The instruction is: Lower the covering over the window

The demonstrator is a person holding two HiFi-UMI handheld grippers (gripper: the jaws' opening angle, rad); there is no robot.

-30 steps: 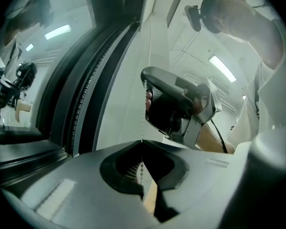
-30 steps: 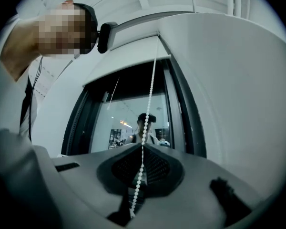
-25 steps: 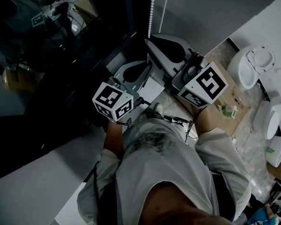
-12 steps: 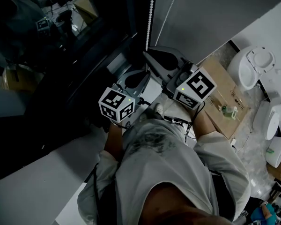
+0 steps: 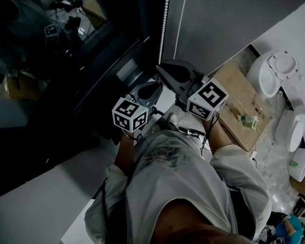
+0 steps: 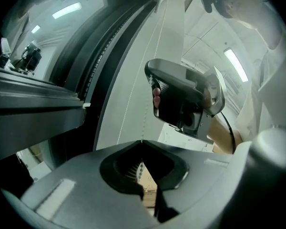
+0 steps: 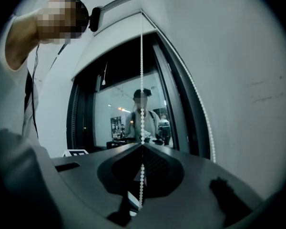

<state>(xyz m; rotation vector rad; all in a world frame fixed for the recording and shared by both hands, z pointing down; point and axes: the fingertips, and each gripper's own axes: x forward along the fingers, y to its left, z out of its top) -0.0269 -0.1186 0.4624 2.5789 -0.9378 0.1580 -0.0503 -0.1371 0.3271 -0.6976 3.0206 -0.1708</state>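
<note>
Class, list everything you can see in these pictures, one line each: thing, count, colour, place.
window: one, dark, left.
blind: one, grey, right of the window.
bead chain: two strands, white, hanging beside the blind.
cardboard box: one, brown, on the floor.
toilet: one, white, right of the box.
shirt: one, pale, the person's.
left gripper: grey, shut on the bead chain.
right gripper: grey, shut on the bead chain.

My left gripper (image 6: 141, 141) and right gripper (image 7: 142, 144) are smooth, matt grey moulded plastic. The white beaded plastic cord (image 7: 141, 80) looks slick, faintly shiny. The grey roller blind (image 5: 229, 14) is even, matt cloth. The dark window glass (image 5: 46, 29) is glossy and mirrors. The brown cardboard box (image 5: 241, 93) is dull paper; my pale shirt (image 5: 178, 187) is soft, creased cloth.
</note>
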